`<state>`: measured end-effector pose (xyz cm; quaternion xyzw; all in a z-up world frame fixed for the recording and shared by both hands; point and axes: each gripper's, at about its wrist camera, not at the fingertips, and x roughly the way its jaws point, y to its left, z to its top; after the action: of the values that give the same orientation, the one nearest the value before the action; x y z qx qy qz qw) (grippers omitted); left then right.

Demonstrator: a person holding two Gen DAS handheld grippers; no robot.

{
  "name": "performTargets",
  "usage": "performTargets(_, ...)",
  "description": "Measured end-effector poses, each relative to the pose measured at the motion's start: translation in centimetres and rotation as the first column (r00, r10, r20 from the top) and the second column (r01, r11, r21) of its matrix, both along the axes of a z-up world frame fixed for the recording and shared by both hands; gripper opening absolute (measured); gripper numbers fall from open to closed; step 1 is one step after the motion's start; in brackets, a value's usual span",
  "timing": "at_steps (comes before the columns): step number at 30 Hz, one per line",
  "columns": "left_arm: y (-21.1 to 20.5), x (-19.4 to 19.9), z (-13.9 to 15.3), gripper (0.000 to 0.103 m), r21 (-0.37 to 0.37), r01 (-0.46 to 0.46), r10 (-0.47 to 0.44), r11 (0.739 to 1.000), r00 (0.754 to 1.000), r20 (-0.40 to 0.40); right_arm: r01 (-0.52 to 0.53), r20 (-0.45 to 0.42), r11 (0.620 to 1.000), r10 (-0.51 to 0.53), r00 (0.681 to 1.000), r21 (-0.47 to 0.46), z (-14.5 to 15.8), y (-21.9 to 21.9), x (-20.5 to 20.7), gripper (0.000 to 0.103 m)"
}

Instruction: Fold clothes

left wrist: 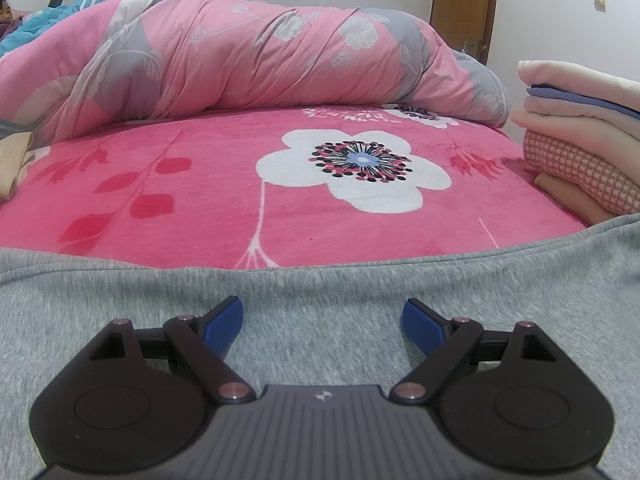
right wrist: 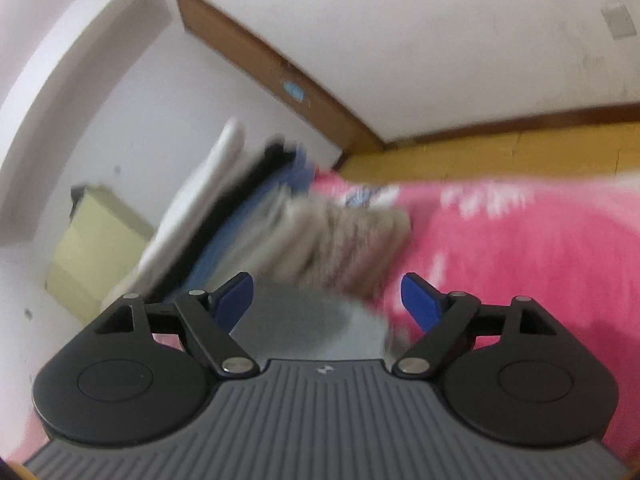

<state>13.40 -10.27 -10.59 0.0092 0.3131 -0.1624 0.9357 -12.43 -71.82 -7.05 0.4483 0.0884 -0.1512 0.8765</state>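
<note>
A grey sweatshirt-like garment (left wrist: 320, 292) lies spread across the near part of the pink flowered bed cover (left wrist: 200, 200). My left gripper (left wrist: 322, 322) hovers over it, open, with nothing between its blue pads (left wrist: 224, 326). In the blurred right wrist view, my right gripper (right wrist: 328, 300) is open over a grey patch of cloth (right wrist: 304, 320); nothing is pressed between the pads. Beyond it sits a stack of folded clothes (right wrist: 280, 216). The same stack of folded clothes (left wrist: 576, 140) shows at the right in the left wrist view.
A rolled pink and grey quilt (left wrist: 248, 60) lies across the far side of the bed. A beige cloth (left wrist: 14, 160) sits at the left edge. A wooden door (left wrist: 464, 4), white walls and a yellowish floor (right wrist: 500, 152) surround the bed.
</note>
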Motion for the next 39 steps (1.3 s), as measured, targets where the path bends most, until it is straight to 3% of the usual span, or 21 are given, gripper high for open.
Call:
performTargets(4, 0.6, -1.0, 1.4, 0.088, -0.028, -0.028, 0.029, 0.999, 0.998, 0.048, -0.097, -0.025, 0.995, 0.097, 0.995, -0.018, -0.6, 5.3, -0.6, 0.082)
performTargets(8, 2.2, -3.8, 3.9, 0.088, -0.084, -0.03, 0.04, 0.996, 0.992, 0.122, -0.204, -0.047, 0.974, 0.2, 0.979, -0.101, 1.1, 10.4, -0.2, 0.082)
performTargets(13, 6.1, -7.6, 6.2, 0.089, -0.146, -0.064, 0.086, 0.987, 0.984, 0.154, -0.351, -0.068, 0.906, 0.345, 0.936, -0.238, 5.1, 17.2, 2.6, 0.082)
performTargets(16, 10.6, -9.9, 6.8, 0.089, -0.197, -0.125, 0.155, 0.972, 0.977, 0.145, -0.429, -0.062, 0.856, 0.431, 0.9, -0.287, 7.0, 21.4, 4.9, 0.082)
performTargets(21, 19.3, -14.0, 7.2, 0.088, -0.269, -0.271, 0.315, 0.924, 0.94, 0.135, -0.583, -0.063, 0.754, 0.594, 0.802, -0.301, 8.2, 30.1, 9.5, 0.082)
performTargets(25, 25.0, -17.1, 7.0, 0.089, -0.307, -0.384, 0.448, 0.871, 0.877, 0.174, -0.707, -0.094, 0.644, 0.716, 0.692, -0.292, 8.2, 38.4, 12.9, 0.082)
performTargets(27, 26.7, -18.0, 6.7, 0.092, -0.291, -0.421, 0.487, 0.859, 0.846, 0.217, -0.754, -0.106, 0.591, 0.763, 0.638, -0.286, 7.9, 42.4, 13.8, 0.082)
performTargets(31, 30.3, -17.6, 5.7, 0.092, -0.319, -0.515, 0.579, 0.796, 0.8, 0.154, -0.823, -0.13, 0.5, 0.828, 0.546, -0.268, 7.1, 49.9, 14.9, 0.082)
performTargets(34, 32.6, -16.6, 5.2, 0.091, -0.374, -0.546, 0.613, 0.75, 0.786, 0.081, -0.856, -0.149, 0.451, 0.856, 0.495, -0.254, 6.6, 54.0, 15.0, 0.082)
performTargets(39, 34.7, -14.6, 3.9, 0.084, -0.415, -0.568, 0.62, 0.711, 0.784, -0.01, -0.886, -0.182, 0.397, 0.878, 0.443, -0.241, 6.0, 58.4, 14.8, 0.082)
